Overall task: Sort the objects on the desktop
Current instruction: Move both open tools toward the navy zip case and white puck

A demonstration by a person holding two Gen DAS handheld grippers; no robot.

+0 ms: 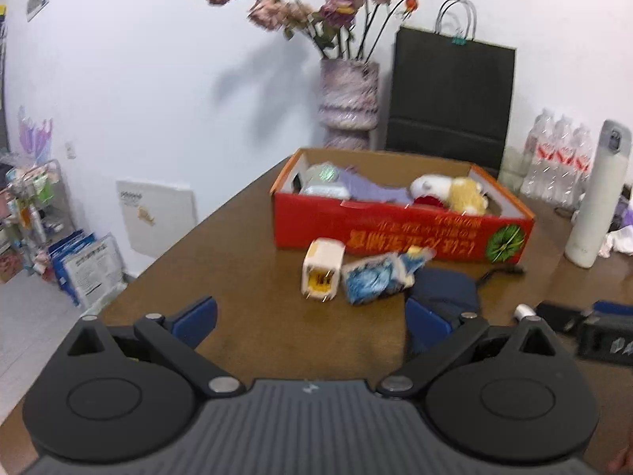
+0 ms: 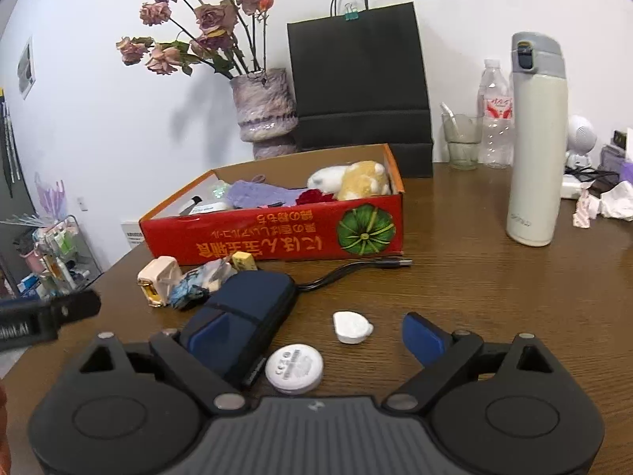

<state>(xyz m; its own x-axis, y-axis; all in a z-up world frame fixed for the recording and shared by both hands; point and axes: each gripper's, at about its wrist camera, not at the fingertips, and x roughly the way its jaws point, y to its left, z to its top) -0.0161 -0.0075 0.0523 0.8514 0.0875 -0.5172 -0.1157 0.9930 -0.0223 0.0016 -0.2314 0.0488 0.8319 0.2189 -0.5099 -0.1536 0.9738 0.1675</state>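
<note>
A red cardboard box [image 1: 395, 231] [image 2: 253, 233] on the brown table holds plush toys, purple cloth and small items. In front of it lie a cream plug adapter [image 1: 321, 269] [image 2: 158, 282], a blue crumpled packet [image 1: 376, 277] [image 2: 194, 287] and a dark blue pouch [image 1: 445, 291] [image 2: 247, 308]. A white round disc [image 2: 294, 368] and a small white cap [image 2: 351, 327] lie between my right gripper's jaws. My left gripper [image 1: 312, 318] is open and empty, short of the adapter. My right gripper [image 2: 312, 334] is open and empty, its left finger [image 2: 209, 334] over the pouch.
A cream thermos [image 1: 595, 194] [image 2: 534, 138] stands right. A vase of dried roses [image 2: 265, 107] [image 1: 348, 103] and a black paper bag [image 2: 360, 83] [image 1: 451, 95] stand behind the box. A black cable [image 2: 352, 271] lies by the box. A glass [image 2: 461, 140] and water bottle [image 2: 494, 114] stand far back.
</note>
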